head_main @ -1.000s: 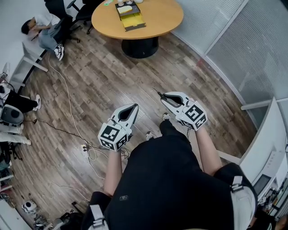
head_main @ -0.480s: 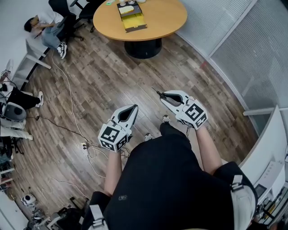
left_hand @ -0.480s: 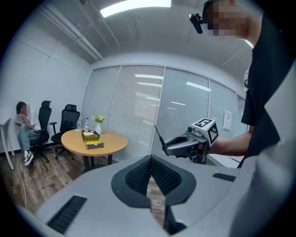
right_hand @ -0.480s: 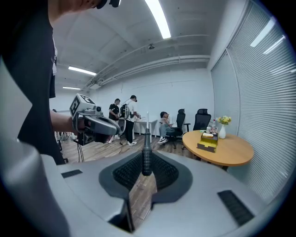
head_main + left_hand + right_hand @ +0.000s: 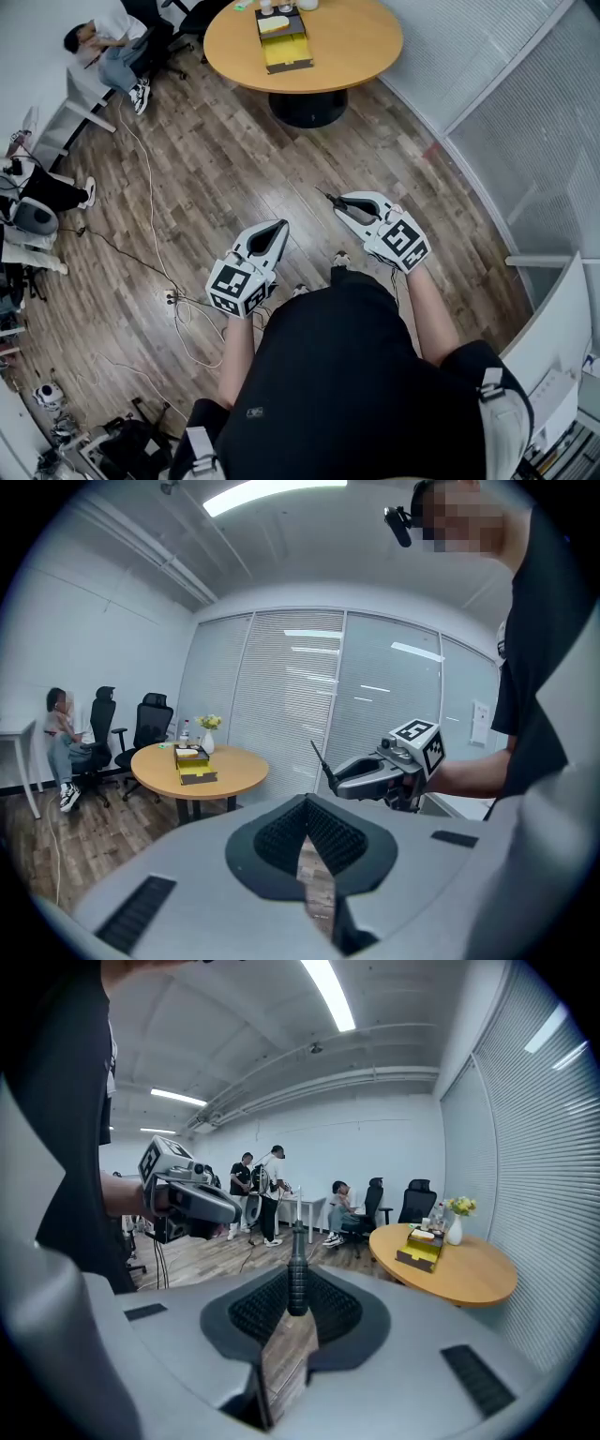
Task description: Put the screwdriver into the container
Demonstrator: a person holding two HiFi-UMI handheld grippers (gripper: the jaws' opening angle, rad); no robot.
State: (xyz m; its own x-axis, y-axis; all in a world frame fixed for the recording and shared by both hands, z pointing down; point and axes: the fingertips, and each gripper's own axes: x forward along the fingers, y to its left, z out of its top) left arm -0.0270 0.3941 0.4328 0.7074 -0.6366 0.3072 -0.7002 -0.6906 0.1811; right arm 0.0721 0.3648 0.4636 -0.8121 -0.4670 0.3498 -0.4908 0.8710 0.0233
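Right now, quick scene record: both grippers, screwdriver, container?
left gripper: shut, nothing between the jaws
right gripper: shut on the screwdriver
screwdriver: handle clamped, shaft pointing forward past the jaw tips
container: open, yellow inside, on the round table
gap: container lies across the wood floor from both grippers, likely out of reach
task state: screwdriver not yet in container

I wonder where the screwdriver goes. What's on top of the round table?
On the round table sits a dark container with yellow inside, and a vase of flowers next to it. What lies under the yellow part is covered.
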